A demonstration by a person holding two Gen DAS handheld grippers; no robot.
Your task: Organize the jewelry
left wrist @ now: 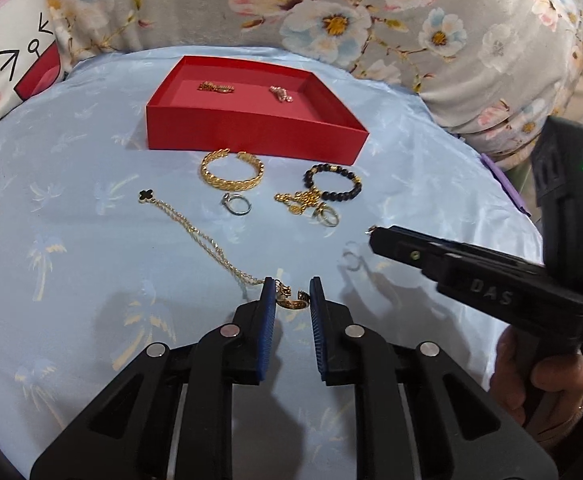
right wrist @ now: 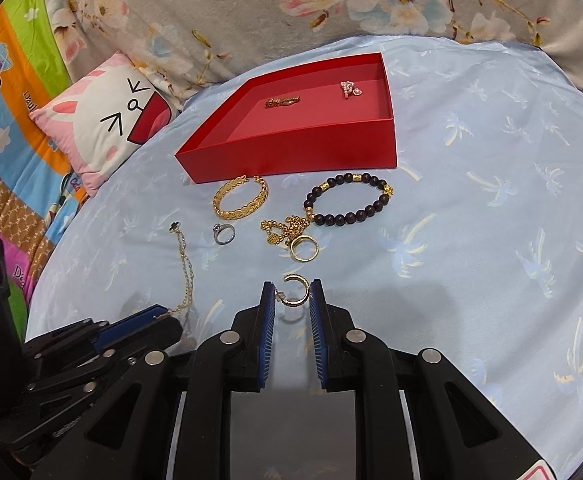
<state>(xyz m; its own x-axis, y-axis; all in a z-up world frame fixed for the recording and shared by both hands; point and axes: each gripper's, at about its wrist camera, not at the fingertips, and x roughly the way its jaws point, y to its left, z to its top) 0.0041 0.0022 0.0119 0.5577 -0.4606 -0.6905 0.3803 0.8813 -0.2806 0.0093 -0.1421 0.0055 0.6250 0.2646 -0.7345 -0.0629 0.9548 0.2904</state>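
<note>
Both grippers' fingers parted: left gripper [left wrist: 292, 294] hides chain necklace [left wrist: 195, 232] end; right gripper [right wrist: 292, 294] straddles open ring [right wrist: 294, 290].

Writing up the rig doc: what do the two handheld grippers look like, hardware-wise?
Both match: black plastic linkage bodies with round silver pivot pins, and two fingers faced with ribbed blue pads. The left gripper and right gripper show this up close. Seen from the left wrist camera, the right one has embossed "DAS" lettering, a green LED on its upright housing, and a bare hand on the grip. No cables visible.
</note>
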